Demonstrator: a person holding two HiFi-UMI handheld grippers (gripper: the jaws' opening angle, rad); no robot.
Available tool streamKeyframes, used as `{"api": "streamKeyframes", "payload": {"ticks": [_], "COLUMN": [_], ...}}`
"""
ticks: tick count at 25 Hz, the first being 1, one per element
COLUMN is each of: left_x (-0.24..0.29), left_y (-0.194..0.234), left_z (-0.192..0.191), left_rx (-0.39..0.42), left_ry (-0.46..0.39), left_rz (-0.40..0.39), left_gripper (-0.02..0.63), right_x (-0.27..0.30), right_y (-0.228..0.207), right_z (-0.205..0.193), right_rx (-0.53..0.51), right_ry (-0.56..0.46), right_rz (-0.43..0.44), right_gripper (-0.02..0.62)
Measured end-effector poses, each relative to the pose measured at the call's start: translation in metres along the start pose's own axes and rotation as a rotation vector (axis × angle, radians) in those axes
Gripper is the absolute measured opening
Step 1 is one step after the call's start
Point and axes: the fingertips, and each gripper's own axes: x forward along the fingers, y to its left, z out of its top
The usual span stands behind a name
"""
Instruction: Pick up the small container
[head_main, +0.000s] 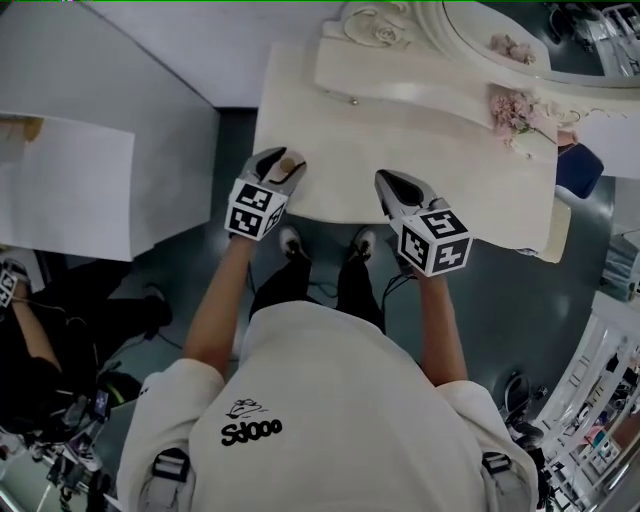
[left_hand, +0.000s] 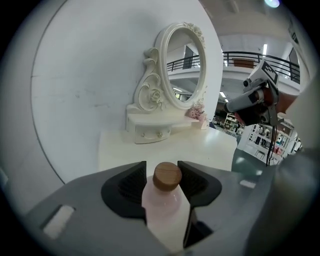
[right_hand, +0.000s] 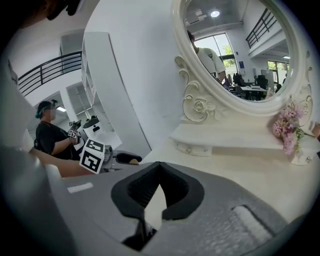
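The small container (left_hand: 162, 202) is a pale pink bottle with a round wooden cap. It stands upright between the jaws of my left gripper (left_hand: 162, 166), and small gaps show on either side of the cap, so the gripper is open around it. In the head view the left gripper (head_main: 278, 172) is at the near left edge of the cream table (head_main: 400, 140), with the bottle's cap (head_main: 291, 161) showing at its tip. My right gripper (head_main: 392, 185) hovers over the table's near edge to the right. Its tips meet in the right gripper view (right_hand: 160, 165), shut with nothing in them.
An ornate white mirror with a small drawer shelf (head_main: 420, 40) stands at the back of the table, with pink flowers in a vase (head_main: 515, 110) at its right end. White panels (head_main: 70, 180) stand to the left. Another person (head_main: 40, 330) sits at the far left.
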Motion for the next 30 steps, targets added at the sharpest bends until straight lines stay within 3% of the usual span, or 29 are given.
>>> {"api": "streamKeyframes", "payload": {"ticks": [8, 17, 23, 27, 30], "left_x": [0.013, 0.013, 0.013, 0.009, 0.005], "left_y": [0.002, 0.007, 0.007, 0.008, -0.002], "left_z": [-0.006, -0.001, -0.003, 0.024, 0.057], "left_rx": [0.044, 0.015, 0.046, 0.034, 0.06], "left_ry": [-0.003, -0.113, -0.087, -0.118, -0.123], "left_rz": [0.073, 0.196, 0.211, 0.226, 0.194], "left_gripper": [0.167, 0.144, 0.129, 0.129, 0.129], "right_x": [0.001, -0.004, -0.03, -0.048, -0.059], "right_y": [-0.014, -0.025, -0.041, -0.058, -0.066], "right_z": [-0.013, -0.01, -0.003, 0.017, 0.039], "right_rx": [-0.013, 0.006, -0.012, -0.035, -0.065], "right_ry": [0.028, 0.011, -0.024, -0.082, -0.133], "right_rz": [0.004, 0.036, 0.007, -0.014, -0.014], "right_gripper": [0.002, 0.002, 0.002, 0.002, 0.002]}}
